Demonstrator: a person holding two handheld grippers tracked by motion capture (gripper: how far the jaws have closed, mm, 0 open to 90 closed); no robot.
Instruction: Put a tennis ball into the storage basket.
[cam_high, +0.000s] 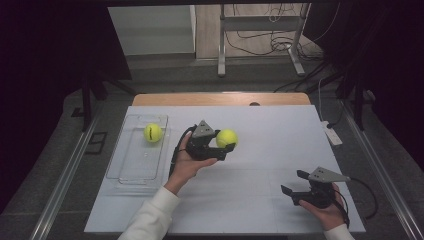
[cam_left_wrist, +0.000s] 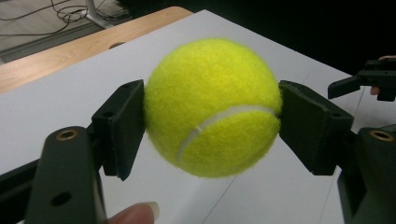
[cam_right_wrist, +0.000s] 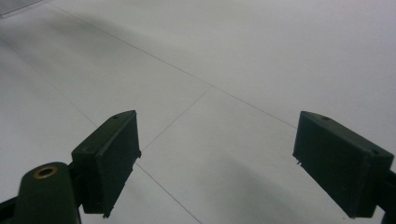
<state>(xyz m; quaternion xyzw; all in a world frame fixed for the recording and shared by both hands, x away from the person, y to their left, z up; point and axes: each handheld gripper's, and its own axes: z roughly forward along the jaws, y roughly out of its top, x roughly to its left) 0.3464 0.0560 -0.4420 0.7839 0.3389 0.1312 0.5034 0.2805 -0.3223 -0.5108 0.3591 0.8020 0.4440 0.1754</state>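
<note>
Gripping a tennis ball (cam_high: 226, 138) above mid-table, the left gripper (cam_high: 227, 148) had it pinched between both jaws.
Left of it, a second ball (cam_high: 153, 132) sat at the far end of the clear tray (cam_high: 125, 165); near right, the right gripper (cam_high: 295, 182) rested low, jaws wide with nothing between them.

left gripper (cam_high: 226, 146) clamps tennis ball (cam_high: 226, 138) | right gripper (cam_high: 295, 182) (gaping)
</note>
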